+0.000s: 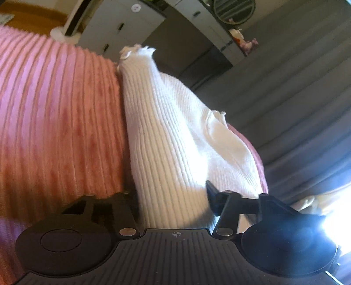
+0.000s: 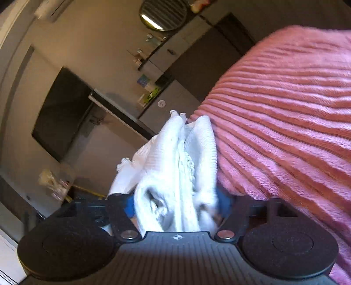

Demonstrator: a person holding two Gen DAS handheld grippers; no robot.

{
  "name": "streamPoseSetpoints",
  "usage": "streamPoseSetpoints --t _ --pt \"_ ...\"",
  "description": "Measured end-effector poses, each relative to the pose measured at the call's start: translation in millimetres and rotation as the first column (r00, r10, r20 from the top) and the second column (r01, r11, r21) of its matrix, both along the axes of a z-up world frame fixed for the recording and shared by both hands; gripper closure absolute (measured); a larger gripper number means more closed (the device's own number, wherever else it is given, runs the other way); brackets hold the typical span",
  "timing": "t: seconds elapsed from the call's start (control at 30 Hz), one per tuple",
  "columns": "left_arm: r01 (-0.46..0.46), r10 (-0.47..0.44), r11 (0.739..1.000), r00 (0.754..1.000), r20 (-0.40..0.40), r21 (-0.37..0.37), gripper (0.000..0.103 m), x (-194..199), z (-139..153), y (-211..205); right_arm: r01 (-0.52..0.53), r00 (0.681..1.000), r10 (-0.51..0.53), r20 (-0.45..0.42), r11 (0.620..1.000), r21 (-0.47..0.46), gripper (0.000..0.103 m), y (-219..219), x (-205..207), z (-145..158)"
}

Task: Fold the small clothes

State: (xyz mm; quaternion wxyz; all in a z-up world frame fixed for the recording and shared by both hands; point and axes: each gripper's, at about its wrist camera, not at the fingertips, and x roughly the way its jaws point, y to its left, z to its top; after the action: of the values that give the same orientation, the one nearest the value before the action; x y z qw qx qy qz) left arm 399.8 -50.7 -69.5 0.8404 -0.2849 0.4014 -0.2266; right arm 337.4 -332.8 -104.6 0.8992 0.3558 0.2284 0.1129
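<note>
In the left wrist view we start at the far left with the pink ribbed blanket [image 1: 57, 122], which fills that whole side. Next comes the white ribbed garment [image 1: 166, 136], lying against the blanket's edge and reaching away from the camera to a frilled end near the top. The left gripper [image 1: 173, 197] has this cloth running between its jaws; the black left finger is at the fabric's edge and the right fingertip [image 1: 211, 189] presses into its lit side, so we read it as clamped on the garment. Further right we see grey curtains [image 1: 302, 92] and a hard glare in the corner.

In the right wrist view the left side shows a dim room with a dark screen [image 2: 61, 114] on the wall (a round mirror [image 2: 163, 14] hangs higher up). In the middle, the white ribbed garment [image 2: 175, 166] is bunched in folds between the jaws of the right gripper [image 2: 175, 203], filling the gap; we cannot tell whether the pads actually press it. To the right the pink ribbed blanket [image 2: 285, 122] touches the cloth.
</note>
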Motion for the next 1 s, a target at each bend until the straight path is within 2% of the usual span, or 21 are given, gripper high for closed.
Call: streamPoseSetpoints --t 0.1,0.27,0.37,0.43,0.47,0.5,0.53,0.57,0.63,0.7,0.73,0.8,0.83,0.9,0.93,0.97,1.0 --pt "0.000 -0.002 1.000 0.999 0.041 0.028 0.058 -8 14 -1 -0.031 0.999 0.031 0.027 0.999 0.030 0.059 4 -3 9" --pt "-0.046 0.029 0.992 0.989 0.144 0.119 0.059 -44 53 20 -0.171 0.985 0.169 0.039 0.985 0.031 0.059 29 -7 26" --pt "-0.087 0.069 0.987 0.988 0.135 0.135 0.058 -77 59 50 -0.279 0.960 0.279 0.014 0.960 0.009 0.059 52 -14 30" --pt "-0.104 0.082 0.978 0.989 0.126 0.181 0.056 -96 54 65 -0.353 0.935 0.352 -0.030 0.935 -0.018 0.055 71 -19 27" --pt "-0.112 0.089 0.970 0.990 0.112 0.215 0.054 -106 47 71 -0.377 0.925 0.374 -0.063 0.926 -0.034 0.050 79 -20 24" --pt "-0.121 0.101 0.964 0.991 0.093 0.238 0.048 -113 41 76 -0.376 0.924 0.369 -0.105 0.925 -0.062 0.042 85 -20 23" --pt "-0.140 0.127 0.956 0.990 0.066 0.259 0.038 -122 33 83 -0.364 0.927 0.350 -0.133 0.927 -0.092 0.040 89 -21 24" --pt "-0.169 0.159 0.950 0.985 0.061 0.263 0.034 -133 28 89 -0.351 0.932 0.334 -0.139 0.928 -0.124 0.035 93 -23 28" --pt "-0.237 0.219 0.947 0.970 0.102 0.219 0.024 -159 28 100 -0.318 0.947 0.304 -0.106 0.934 -0.165 0.033 95 -30 43" --pt "-0.280 0.259 0.943 0.957 0.128 0.183 0.017 -185 31 106 -0.275 0.961 0.269 -0.056 0.939 -0.207 0.027 95 -38 62" --pt "-0.296 0.273 0.937 0.952 0.141 0.188 0.015 -195 31 104 -0.262 0.965 0.262 -0.026 0.941 -0.216 0.027 95 -43 68" --pt "-0.297 0.264 0.922 0.952 0.158 0.249 0.015 -206 29 95 -0.268 0.960 0.279 0.022 0.939 -0.214 0.027 97 -48 71" --pt "-0.277 0.237 0.916 0.958 0.163 0.291 0.015 -207 28 87 -0.293 0.953 0.302 0.006 0.929 -0.226 0.027 103 -47 68" --pt "-0.223 0.173 0.914 0.970 0.171 0.338 0.015 -207 27 75 -0.324 0.946 0.318 -0.065 0.910 -0.260 0.028 118 -41 56" --pt "-0.208 0.156 0.915 0.973 0.171 0.347 0.015 -201 29 72 -0.337 0.941 0.326 -0.086 0.904 -0.262 0.032 121 -41 49" --pt "-0.190 0.139 0.915 0.976 0.166 0.355 0.015 -200 27 69 -0.337 0.942 0.321 -0.100 0.904 -0.263 0.050 124 -41 42" --pt "-0.184 0.134 0.912 0.978 0.159 0.366 0.014 -200 25 67 -0.319 0.948 0.303 -0.098 0.906 -0.279 0.057 126 -42 40"
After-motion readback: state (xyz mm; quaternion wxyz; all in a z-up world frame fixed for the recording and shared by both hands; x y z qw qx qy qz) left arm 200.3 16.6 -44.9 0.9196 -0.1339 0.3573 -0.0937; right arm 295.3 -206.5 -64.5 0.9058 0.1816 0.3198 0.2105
